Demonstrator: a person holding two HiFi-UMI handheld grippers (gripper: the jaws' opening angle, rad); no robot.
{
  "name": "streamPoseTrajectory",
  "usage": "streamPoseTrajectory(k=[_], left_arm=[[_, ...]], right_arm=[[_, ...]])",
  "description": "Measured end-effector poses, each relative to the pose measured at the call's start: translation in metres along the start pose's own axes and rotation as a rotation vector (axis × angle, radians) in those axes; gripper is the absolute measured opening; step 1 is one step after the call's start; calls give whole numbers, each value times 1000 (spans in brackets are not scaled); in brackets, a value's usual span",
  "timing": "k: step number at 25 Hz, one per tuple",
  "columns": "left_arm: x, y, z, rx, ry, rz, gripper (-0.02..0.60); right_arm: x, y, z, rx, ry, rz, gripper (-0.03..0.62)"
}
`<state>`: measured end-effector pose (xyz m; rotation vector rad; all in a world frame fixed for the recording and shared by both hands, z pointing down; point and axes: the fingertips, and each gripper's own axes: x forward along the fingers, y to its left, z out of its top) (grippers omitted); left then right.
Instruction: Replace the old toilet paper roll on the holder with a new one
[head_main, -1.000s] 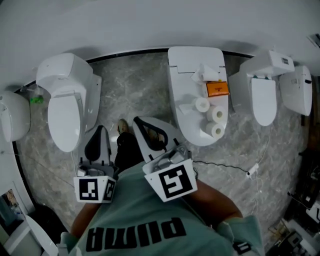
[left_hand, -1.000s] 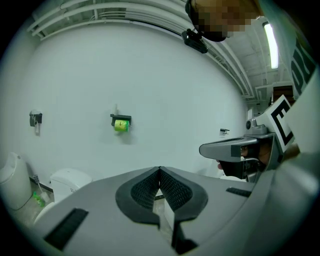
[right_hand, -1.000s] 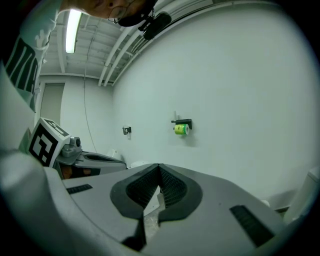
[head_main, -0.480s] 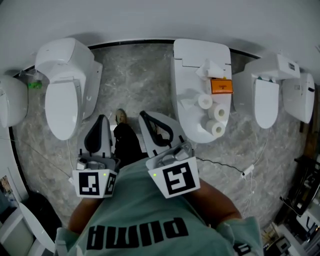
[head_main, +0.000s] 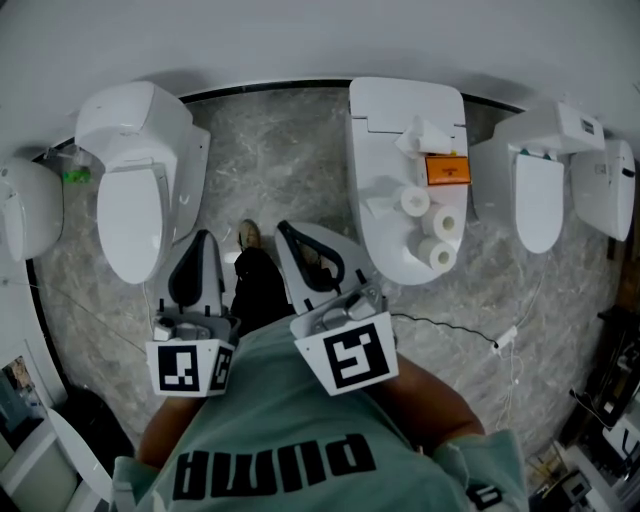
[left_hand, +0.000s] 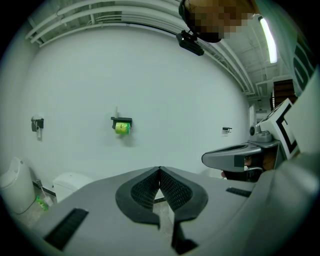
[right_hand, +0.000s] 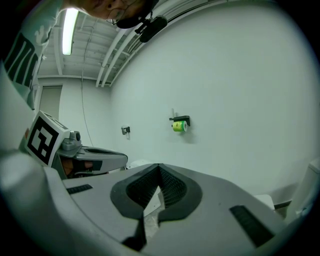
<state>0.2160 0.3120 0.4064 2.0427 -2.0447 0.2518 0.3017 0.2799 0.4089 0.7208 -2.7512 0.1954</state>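
My right gripper (right_hand: 159, 167), seen along its grey jaws: tips shut together, nothing betw. them. Ahead, a plain white wall (right_hand: 240, 90). On it, above my jaws & a bit right, a black holder (right_hand: 181, 119) w/ a green roll (right_hand: 179, 126) on it. Further left on the wall, a small dark fitting (right_hand: 125, 130). At far left, the left gripper (right_hand: 87, 156) beside me, w/ its marker cube (right_hand: 44, 137). Top left, a lit strip light (right_hand: 68, 30) on the ceiling.

White wall (left_hand: 150, 75), grey marbled floor (head_main: 285, 165), row of white toilets (head_main: 135, 200), ceiling strip light (left_hand: 267, 37).
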Motion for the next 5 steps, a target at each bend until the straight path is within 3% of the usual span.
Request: streamPoseTrajectory(k=[5], left_arm=[[-1,0,0,5,-2,-6,5]], right_arm=[[-1,3,-1,3,-3,0,5]])
